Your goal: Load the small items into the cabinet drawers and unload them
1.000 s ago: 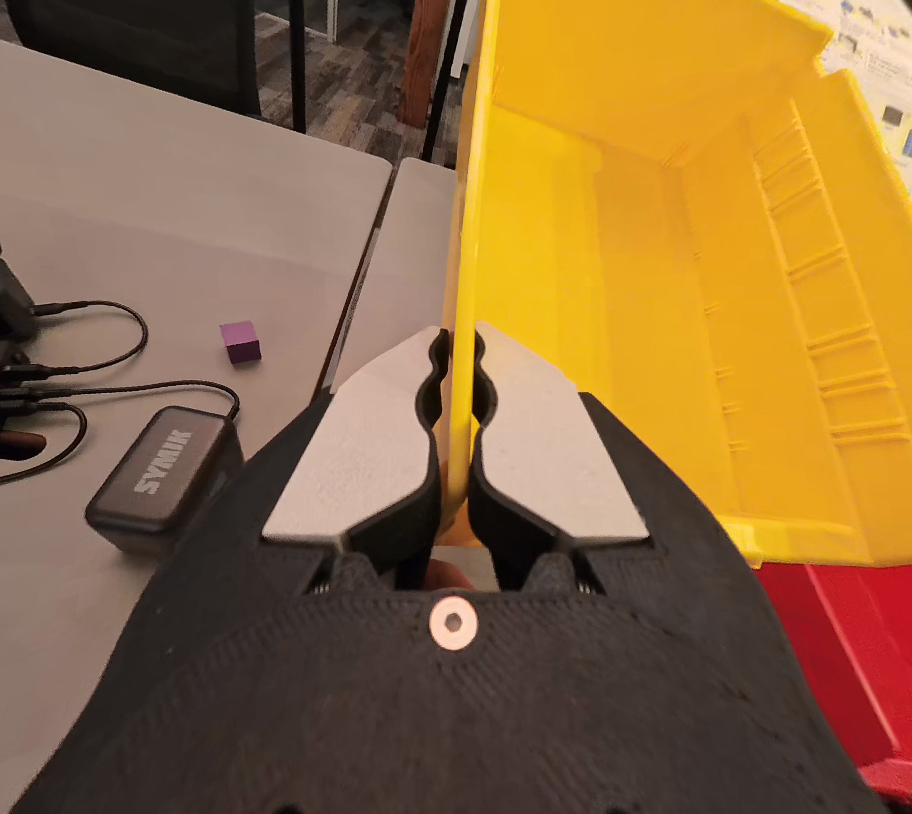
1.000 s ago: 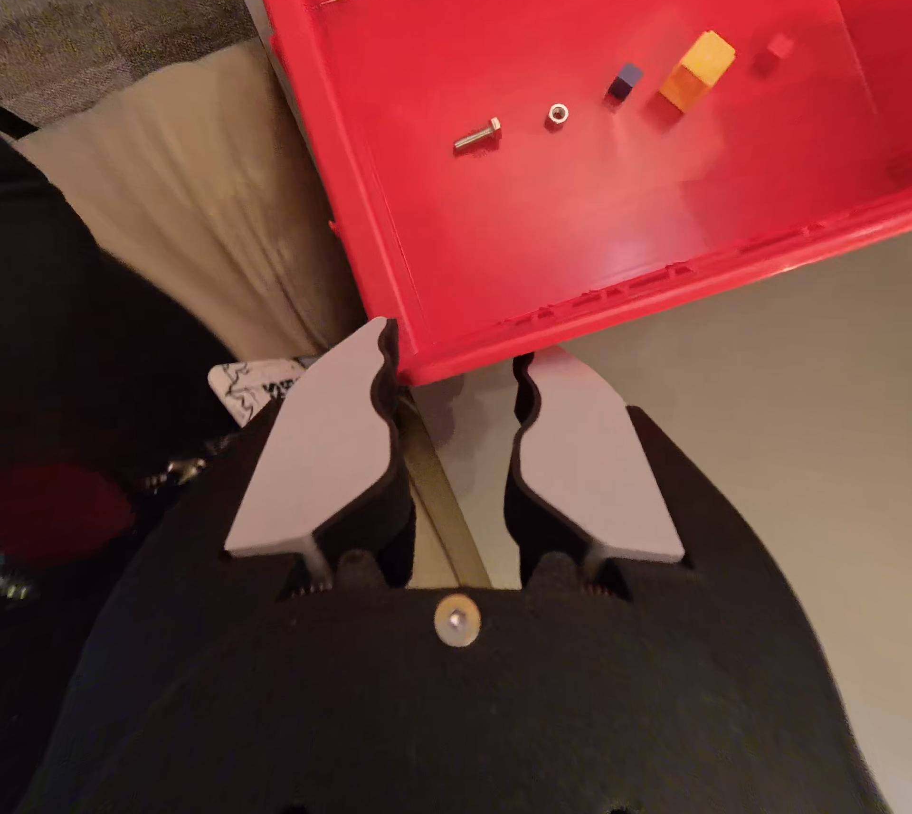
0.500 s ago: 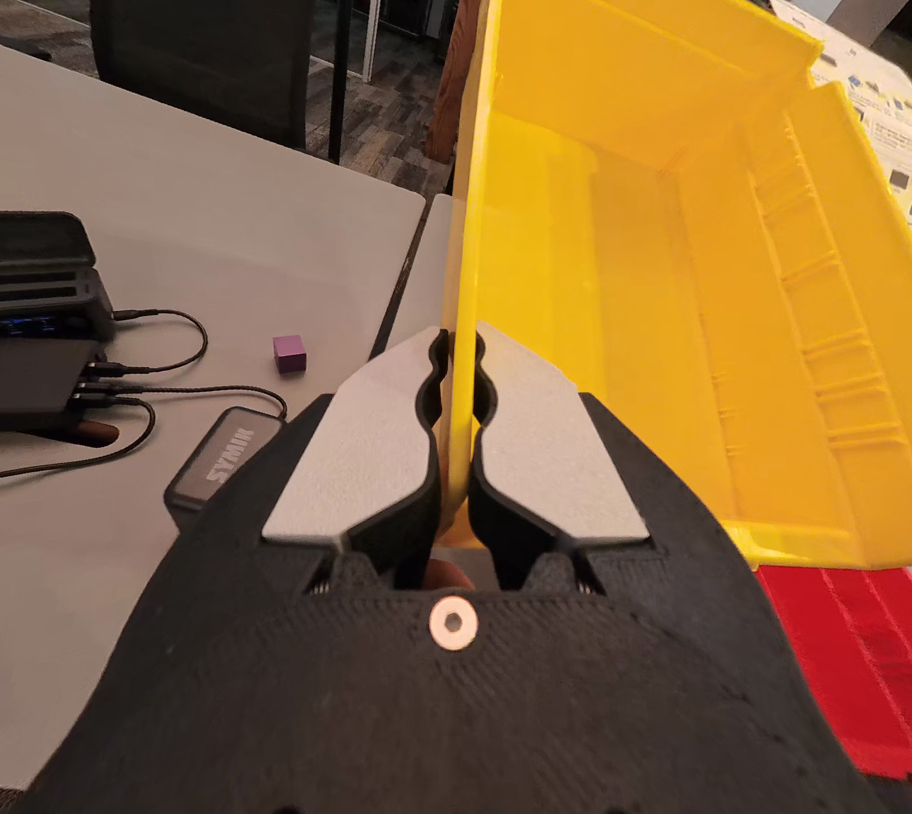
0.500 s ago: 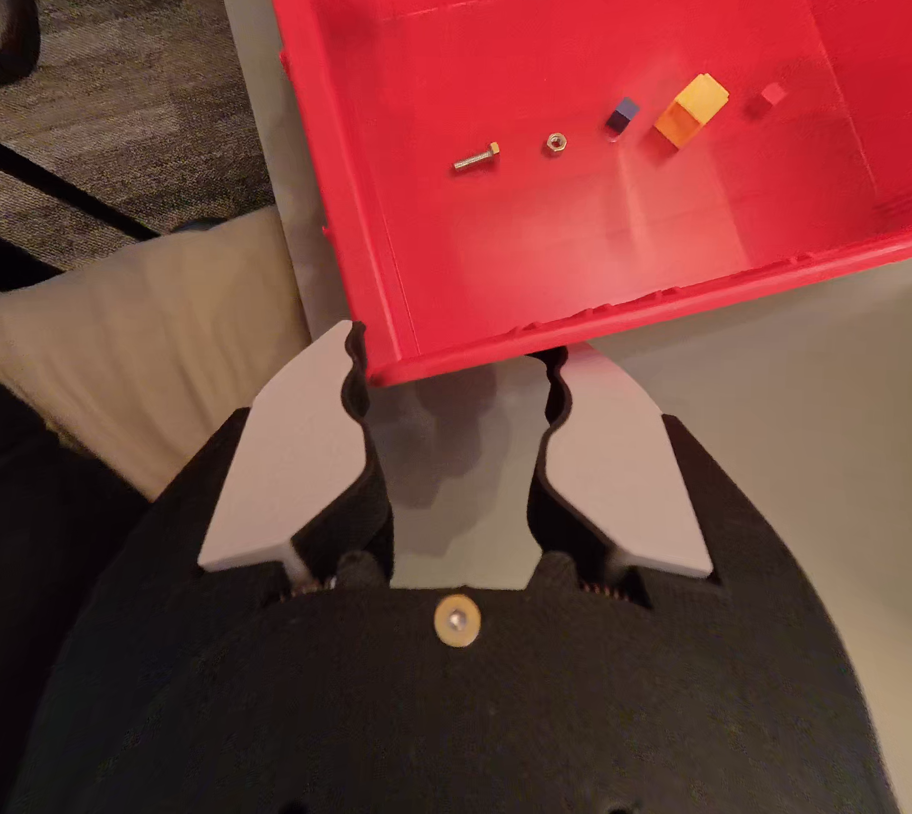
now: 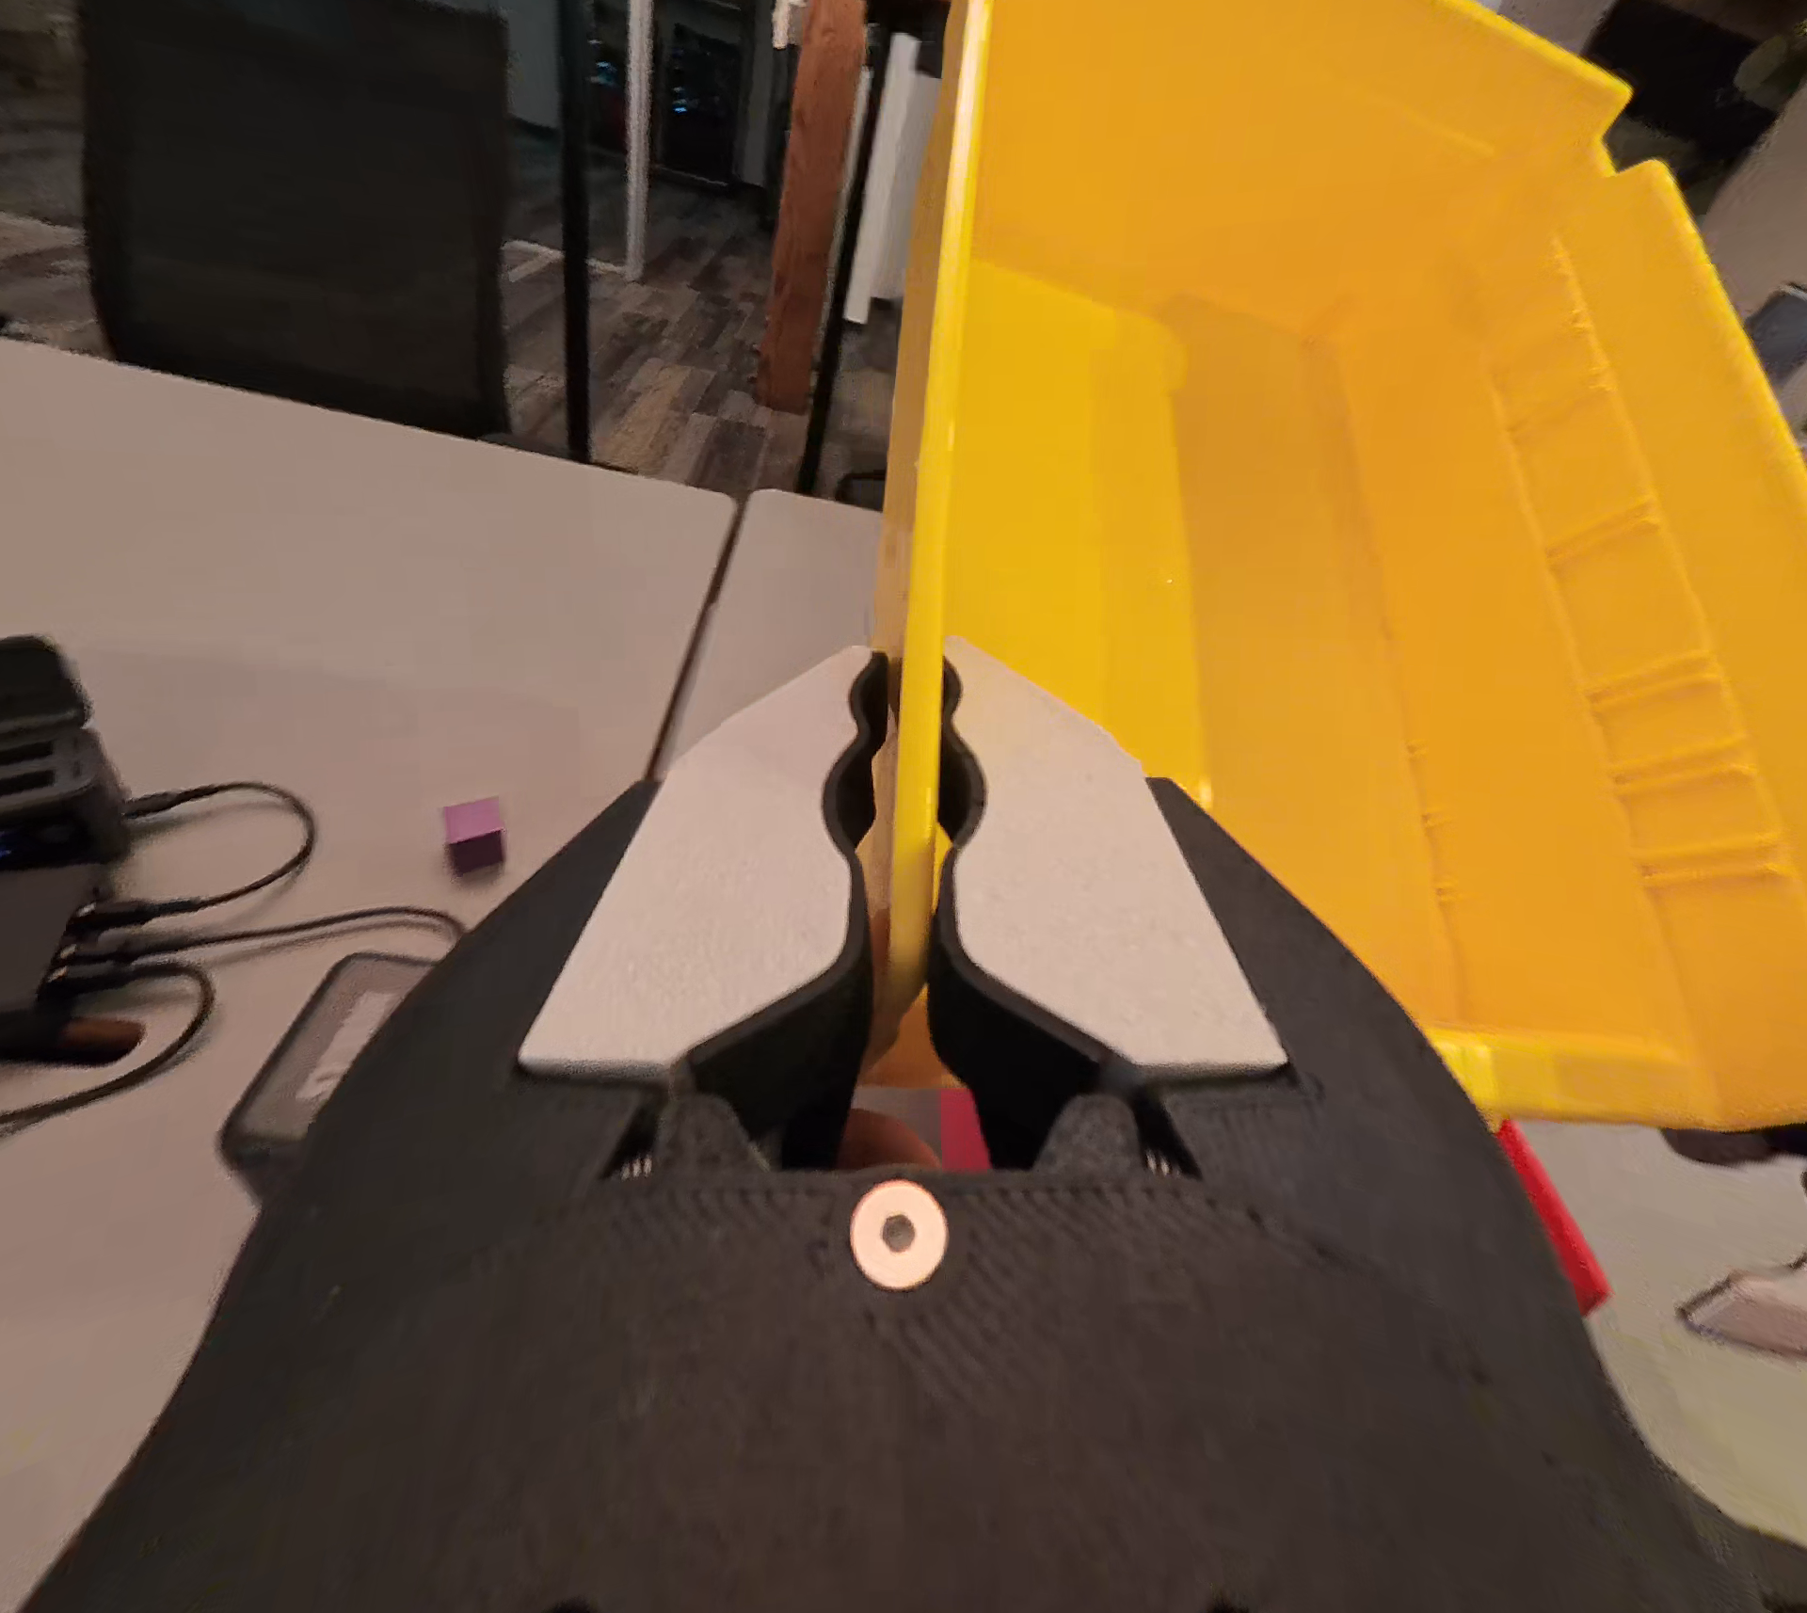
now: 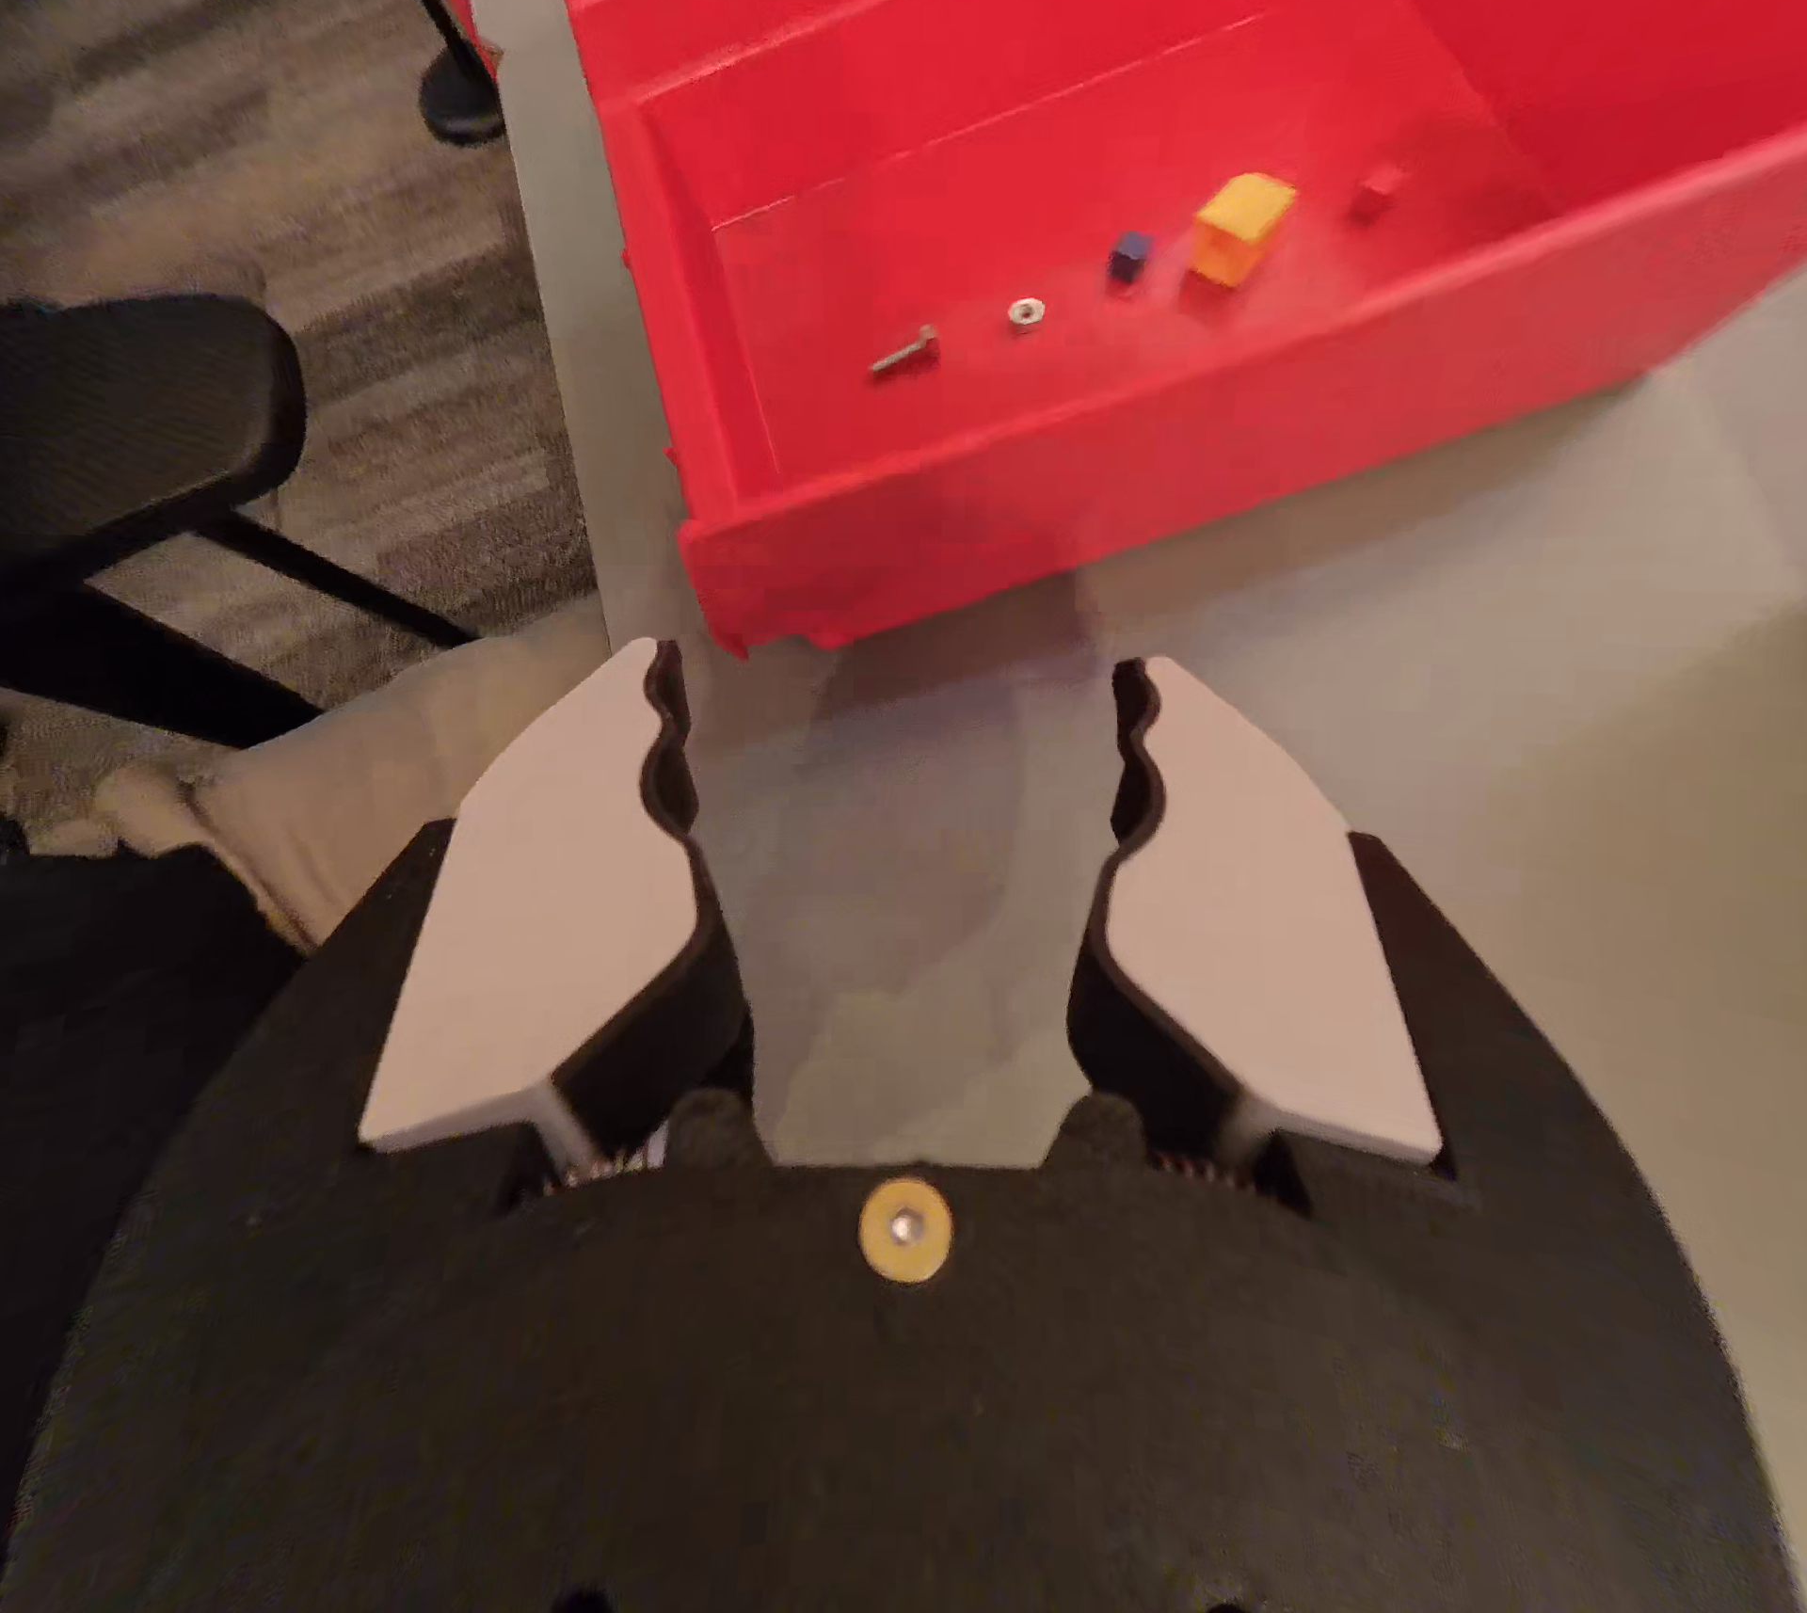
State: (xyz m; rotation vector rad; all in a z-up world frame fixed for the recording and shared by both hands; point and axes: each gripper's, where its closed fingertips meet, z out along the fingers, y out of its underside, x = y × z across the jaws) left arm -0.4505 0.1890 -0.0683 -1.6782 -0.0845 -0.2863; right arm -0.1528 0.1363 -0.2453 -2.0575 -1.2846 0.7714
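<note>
While your left tool [image 5: 914, 686] pinches the yellow bin [image 5: 1320, 588] by its thin side wall, bin lifted and empty: light, stiff, slick plastic, so grip deep. Right tool [image 6: 895, 667] spread above bench [image 6: 1369, 686], just short of red bin [image 6: 978, 481] holding bolt [image 6: 904, 352], nut [image 6: 1025, 314], cubes.

Left view level, close—right steeply downward—sharing red bin [image 6: 978, 481].

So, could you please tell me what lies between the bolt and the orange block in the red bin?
In the right wrist view, a silver nut and a dark blue cube lie between the bolt and the orange block on the red bin floor.
</note>
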